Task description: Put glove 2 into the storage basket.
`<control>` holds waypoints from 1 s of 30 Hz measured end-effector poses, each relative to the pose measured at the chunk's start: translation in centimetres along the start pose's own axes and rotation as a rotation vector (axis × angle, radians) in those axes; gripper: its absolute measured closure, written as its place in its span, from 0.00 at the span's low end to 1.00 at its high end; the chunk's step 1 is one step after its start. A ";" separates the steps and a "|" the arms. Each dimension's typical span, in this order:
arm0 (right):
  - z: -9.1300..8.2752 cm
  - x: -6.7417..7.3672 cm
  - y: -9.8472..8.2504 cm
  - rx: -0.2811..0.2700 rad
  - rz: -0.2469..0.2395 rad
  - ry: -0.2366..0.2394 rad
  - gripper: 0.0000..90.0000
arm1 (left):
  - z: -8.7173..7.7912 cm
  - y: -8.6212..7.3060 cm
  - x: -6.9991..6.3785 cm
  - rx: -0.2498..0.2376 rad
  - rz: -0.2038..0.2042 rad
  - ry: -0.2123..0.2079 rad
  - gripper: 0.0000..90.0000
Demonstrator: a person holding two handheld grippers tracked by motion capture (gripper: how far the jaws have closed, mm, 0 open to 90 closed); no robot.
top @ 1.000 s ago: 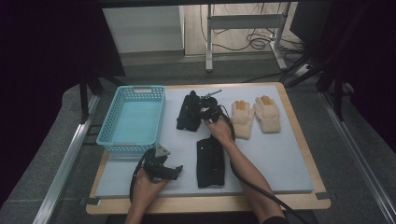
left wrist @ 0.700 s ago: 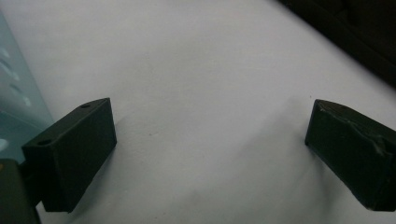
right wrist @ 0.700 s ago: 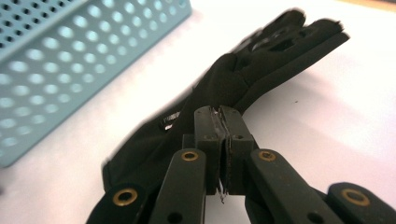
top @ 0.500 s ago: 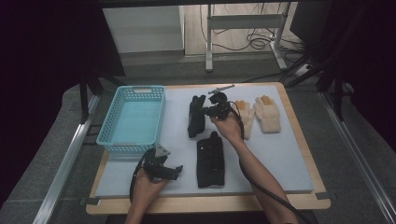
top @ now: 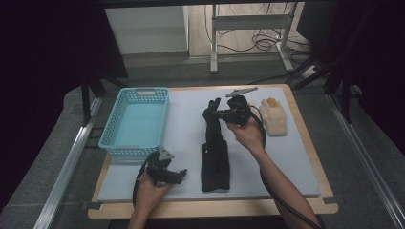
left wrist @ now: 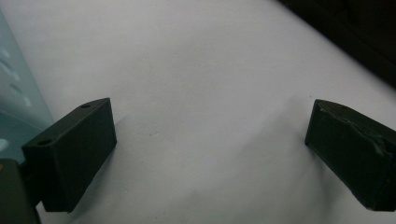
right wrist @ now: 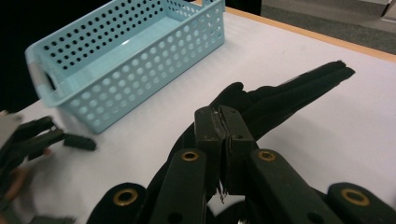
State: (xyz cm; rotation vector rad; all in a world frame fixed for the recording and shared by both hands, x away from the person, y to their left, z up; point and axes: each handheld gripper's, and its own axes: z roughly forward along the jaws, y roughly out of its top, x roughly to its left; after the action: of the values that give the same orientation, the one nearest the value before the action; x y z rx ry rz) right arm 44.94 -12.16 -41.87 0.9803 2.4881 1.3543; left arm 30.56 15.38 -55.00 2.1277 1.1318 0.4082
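basket (top: pixel 136 121) left, flat glove (top: pixel 215 164) mid-mat, pale glove (top: pixel 274 117) far right

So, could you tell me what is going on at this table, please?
A person is working with a handheld gripper in each hand. The right gripper is shut on a black glove and holds it lifted over the white mat, its lower end hanging near a second black glove that lies flat there. The left gripper is open and holds nothing, low over the mat just in front of the blue basket. A tan glove lies to the right.
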 end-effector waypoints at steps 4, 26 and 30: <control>-1.9 0.9 -0.9 0.005 -0.017 0.000 0.96 | 0.0 0.0 0.0 0.000 0.000 0.000 0.03; -7.4 3.8 -8.0 0.108 -0.095 -0.039 0.96 | 0.0 0.0 0.0 -0.004 -0.005 0.002 0.03; -5.9 4.6 -8.5 0.127 -0.105 -0.012 0.96 | 0.0 0.0 0.0 -0.004 -0.004 0.002 0.03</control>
State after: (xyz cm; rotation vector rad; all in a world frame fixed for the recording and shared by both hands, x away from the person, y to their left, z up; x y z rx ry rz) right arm 34.86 -16.71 -44.35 0.8642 2.6039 1.1695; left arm 30.55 15.34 -55.02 2.1213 1.1355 0.4102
